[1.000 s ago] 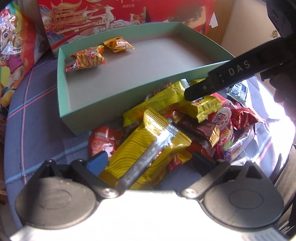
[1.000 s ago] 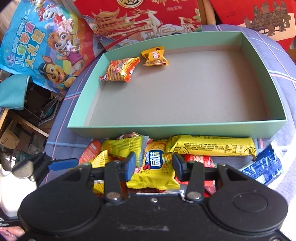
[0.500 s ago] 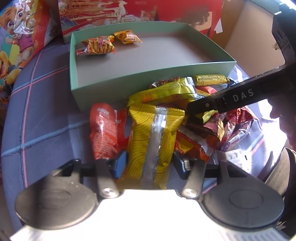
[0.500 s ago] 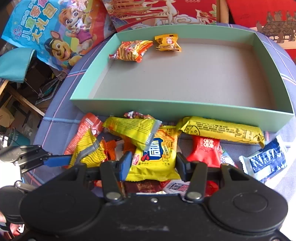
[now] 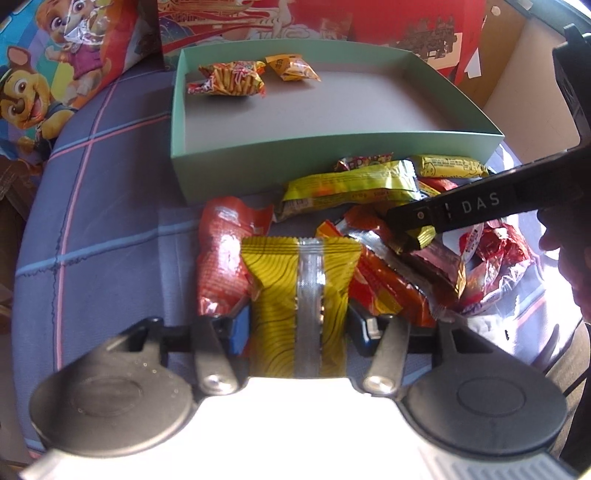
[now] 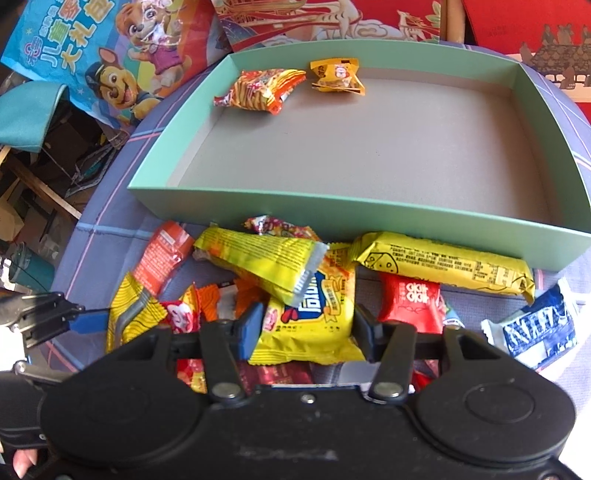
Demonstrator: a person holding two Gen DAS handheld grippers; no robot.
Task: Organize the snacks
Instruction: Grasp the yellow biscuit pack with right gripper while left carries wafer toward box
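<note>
My left gripper [image 5: 298,326] is shut on a yellow wavy-patterned packet [image 5: 299,280] with a silver seam, at the near edge of the snack pile. My right gripper [image 6: 307,330] is shut on a yellow packet with a blue logo [image 6: 321,306], which lies partly under a long yellow wrapper [image 6: 258,254]. In the left wrist view the right gripper's black finger [image 5: 461,210] reaches into the pile from the right. Behind the pile stands a shallow green box [image 6: 332,218]. It holds an orange striped packet [image 6: 262,90] and a small yellow one [image 6: 338,75] in its far left corner.
Loose snacks lie on the plaid cloth [image 5: 92,221]: a long yellow bar [image 6: 443,262], a red packet [image 6: 410,301], a blue-white one [image 6: 535,328], an orange-red one [image 5: 221,251]. A cartoon-dog bag [image 6: 110,55] and red gift boxes [image 5: 295,18] stand behind. Clutter shows past the table's left edge.
My left gripper's jaws have come together onto the yellow wavy packet, and its view has rolled. My right gripper has sunk slightly toward the pile and kept its packet.
</note>
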